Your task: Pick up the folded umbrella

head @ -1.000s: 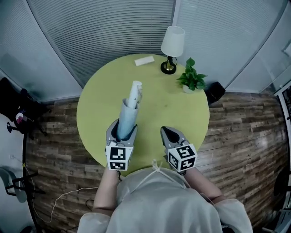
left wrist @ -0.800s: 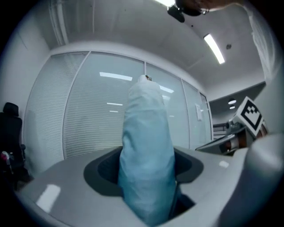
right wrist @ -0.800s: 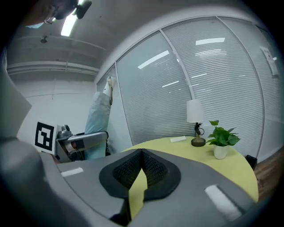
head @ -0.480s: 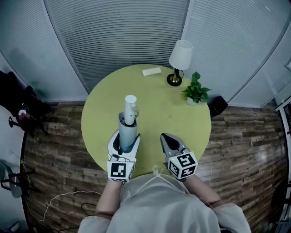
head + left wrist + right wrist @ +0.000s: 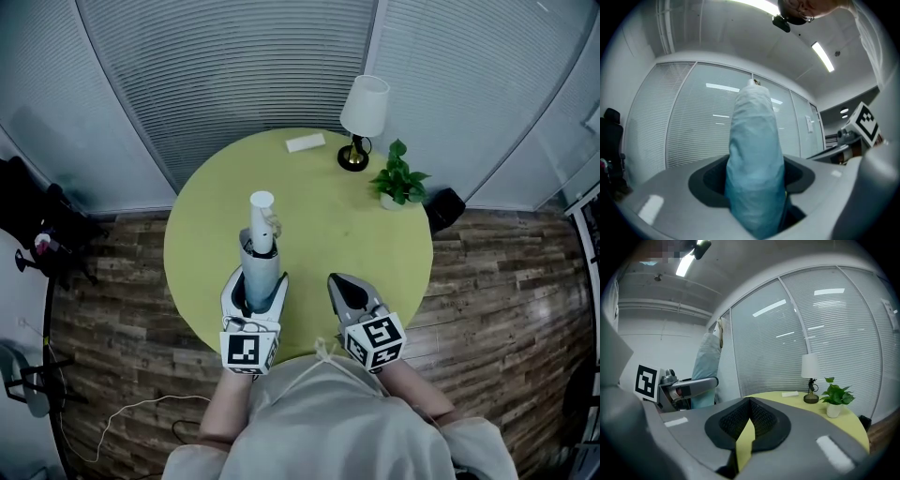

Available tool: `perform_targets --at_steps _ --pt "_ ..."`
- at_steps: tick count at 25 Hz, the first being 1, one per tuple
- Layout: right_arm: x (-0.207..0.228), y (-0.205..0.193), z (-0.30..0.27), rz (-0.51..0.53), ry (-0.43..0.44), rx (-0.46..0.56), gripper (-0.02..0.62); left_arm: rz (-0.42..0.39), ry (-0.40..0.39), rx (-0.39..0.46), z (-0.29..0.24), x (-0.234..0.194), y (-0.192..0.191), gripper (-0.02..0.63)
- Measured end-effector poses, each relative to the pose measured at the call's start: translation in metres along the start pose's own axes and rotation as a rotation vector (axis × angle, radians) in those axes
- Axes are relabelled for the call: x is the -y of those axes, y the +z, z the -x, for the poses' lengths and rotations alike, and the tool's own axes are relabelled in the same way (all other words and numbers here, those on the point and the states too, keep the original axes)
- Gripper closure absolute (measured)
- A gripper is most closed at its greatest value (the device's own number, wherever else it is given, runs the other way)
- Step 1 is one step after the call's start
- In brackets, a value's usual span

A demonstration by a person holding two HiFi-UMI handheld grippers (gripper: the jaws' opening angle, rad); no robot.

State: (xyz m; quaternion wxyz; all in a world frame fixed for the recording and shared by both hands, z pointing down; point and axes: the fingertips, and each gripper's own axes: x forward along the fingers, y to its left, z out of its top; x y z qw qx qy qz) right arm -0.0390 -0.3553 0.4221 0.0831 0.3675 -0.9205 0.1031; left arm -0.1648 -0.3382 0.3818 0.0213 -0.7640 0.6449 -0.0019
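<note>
The folded umbrella (image 5: 260,255) has a pale blue sleeve and a white handle end that points up toward the head camera. My left gripper (image 5: 255,278) is shut on its lower part and holds it clear above the round yellow-green table (image 5: 375,253). In the left gripper view the blue umbrella (image 5: 754,159) fills the gap between the jaws. My right gripper (image 5: 345,289) hovers beside it over the table's near edge, shut with nothing in it. The right gripper view shows the umbrella (image 5: 706,366) and the left gripper (image 5: 690,387) to its left.
A white-shaded lamp (image 5: 362,114), a potted plant (image 5: 398,180) and a small white box (image 5: 306,142) stand at the table's far side. A black bin (image 5: 445,206) sits on the wood floor to the right. Dark chairs (image 5: 33,220) are at the left. Blinds cover the walls.
The left gripper has risen and tipped the umbrella from leaning away over the table to standing nearly upright. The right gripper has lifted slightly.
</note>
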Motion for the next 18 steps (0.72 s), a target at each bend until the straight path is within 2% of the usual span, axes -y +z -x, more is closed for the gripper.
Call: perform_targets --at_steps 18 --pt "0.0039 -0.0016 -0.0009 0.02 -0.036 -0.031 0.597 0.051 -0.01 -0.017 -0.0051 0.0032 -0.0039 0.307"
